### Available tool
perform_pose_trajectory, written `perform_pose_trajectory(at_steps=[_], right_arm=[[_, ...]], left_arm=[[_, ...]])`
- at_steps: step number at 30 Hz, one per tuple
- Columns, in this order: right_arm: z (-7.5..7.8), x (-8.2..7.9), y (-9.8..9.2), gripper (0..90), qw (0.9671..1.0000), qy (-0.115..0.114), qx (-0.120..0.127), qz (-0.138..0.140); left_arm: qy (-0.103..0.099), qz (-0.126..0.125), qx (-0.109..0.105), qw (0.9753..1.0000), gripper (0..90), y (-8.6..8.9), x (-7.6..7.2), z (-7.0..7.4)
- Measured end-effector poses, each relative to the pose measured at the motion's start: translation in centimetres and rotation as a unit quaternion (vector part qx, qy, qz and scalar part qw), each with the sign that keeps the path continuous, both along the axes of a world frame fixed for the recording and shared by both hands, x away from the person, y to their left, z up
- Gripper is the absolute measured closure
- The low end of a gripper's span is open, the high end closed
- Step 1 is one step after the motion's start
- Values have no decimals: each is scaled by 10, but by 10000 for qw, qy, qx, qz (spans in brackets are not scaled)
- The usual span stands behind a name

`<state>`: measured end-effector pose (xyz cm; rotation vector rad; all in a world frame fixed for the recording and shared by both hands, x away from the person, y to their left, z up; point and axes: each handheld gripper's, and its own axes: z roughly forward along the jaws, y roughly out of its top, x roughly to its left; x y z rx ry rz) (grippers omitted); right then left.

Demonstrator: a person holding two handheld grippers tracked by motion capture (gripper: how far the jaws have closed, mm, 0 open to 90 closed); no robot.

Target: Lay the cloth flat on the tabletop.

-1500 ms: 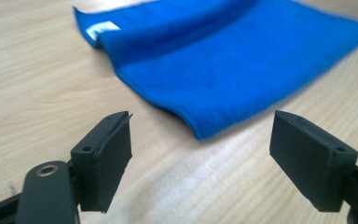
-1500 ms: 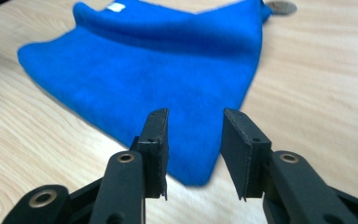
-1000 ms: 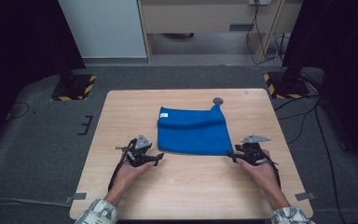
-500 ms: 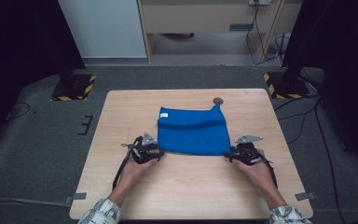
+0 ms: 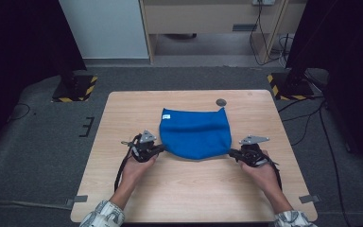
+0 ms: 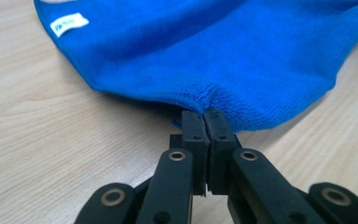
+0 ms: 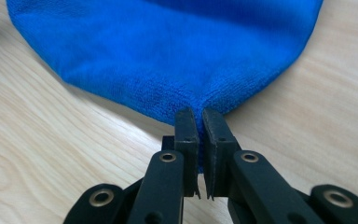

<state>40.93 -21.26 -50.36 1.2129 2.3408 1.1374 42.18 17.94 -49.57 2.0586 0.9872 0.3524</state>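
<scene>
Blue cloth [image 5: 196, 133] flat on tabletop [image 5: 123, 113], long axis 9–3, label corner at 11. Left gripper [image 5: 162, 148] and right gripper [image 5: 230, 153] each clamped on near corner.

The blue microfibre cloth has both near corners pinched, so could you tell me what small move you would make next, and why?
Probably lift both corners together and carry them toward the far edge to fold the blue microfibre cloth. The left gripper and the right gripper are each shut on a near corner, and the cloth lies flat on the light wooden table with its white label at the far left corner.

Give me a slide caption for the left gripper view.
Left gripper pinching the near edge of a blue cloth on a wooden table.
</scene>
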Motion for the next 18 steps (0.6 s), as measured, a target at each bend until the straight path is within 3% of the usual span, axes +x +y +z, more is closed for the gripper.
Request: perform_pose_trajectory(at_steps=[3, 10, 15, 18], right_arm=[[4, 9, 4, 857, 10000, 9, 9, -8], [1, 54, 8, 858, 9991, 205, 3, -358], [-9, 72, 7, 855, 9980, 290, -214, -513], [-15, 75, 8, 827, 9977, 322, -239, -544]], left_arm=[[142, 11, 71, 9999, 863, -3, 15, 4], [569, 261, 170, 9979, 879, -4, 60, -3], [739, 244, 255, 9966, 879, -5, 70, -15], [743, 202, 213, 9968, 830, -5, 69, -21]])
